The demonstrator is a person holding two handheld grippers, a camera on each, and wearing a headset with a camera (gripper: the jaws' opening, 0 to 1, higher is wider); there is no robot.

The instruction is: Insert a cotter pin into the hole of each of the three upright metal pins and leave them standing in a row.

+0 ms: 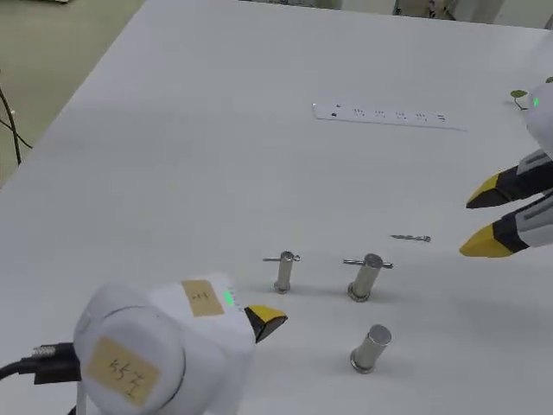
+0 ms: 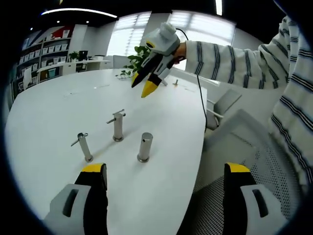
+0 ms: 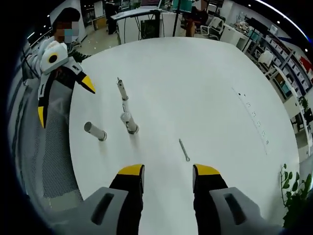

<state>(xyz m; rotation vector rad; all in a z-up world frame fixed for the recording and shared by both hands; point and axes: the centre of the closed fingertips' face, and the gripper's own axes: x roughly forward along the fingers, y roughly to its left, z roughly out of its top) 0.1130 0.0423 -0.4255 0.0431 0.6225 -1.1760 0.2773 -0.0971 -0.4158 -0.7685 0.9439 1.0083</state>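
Three metal pins, three cotter pins, two grippers and one power strip, on a white table (image 1: pixel 173 156).

1. Left gripper (image 1: pixel 263 320): lower left of the head view, one yellow tip showing. In the left gripper view its jaws stand wide apart with nothing between them.
2. Left pin (image 1: pixel 283 273): lower centre of the head view, standing on its flat head. First cotter pin (image 1: pixel 282 258) passes crosswise through the hole near its top.
3. Middle pin (image 1: pixel 364 278): just right of the left pin and level with it, standing. Second cotter pin (image 1: pixel 368 264) passes through its top.
4. Bare pin (image 1: pixel 371 347): below the middle pin in the frame, nearer the camera and out of line with the other two. It stands with no cotter pin in it.
5. Power strip (image 1: pixel 389 115): upper centre right, lying flat, well apart from the pins.
6. Loose cotter pin (image 1: pixel 410 238): right of centre, flat on the table, between the middle pin and the right gripper and touching neither.
7. Right gripper (image 1: pixel 484 220): right edge of the head view, above the table, yellow-tipped jaws apart and empty.
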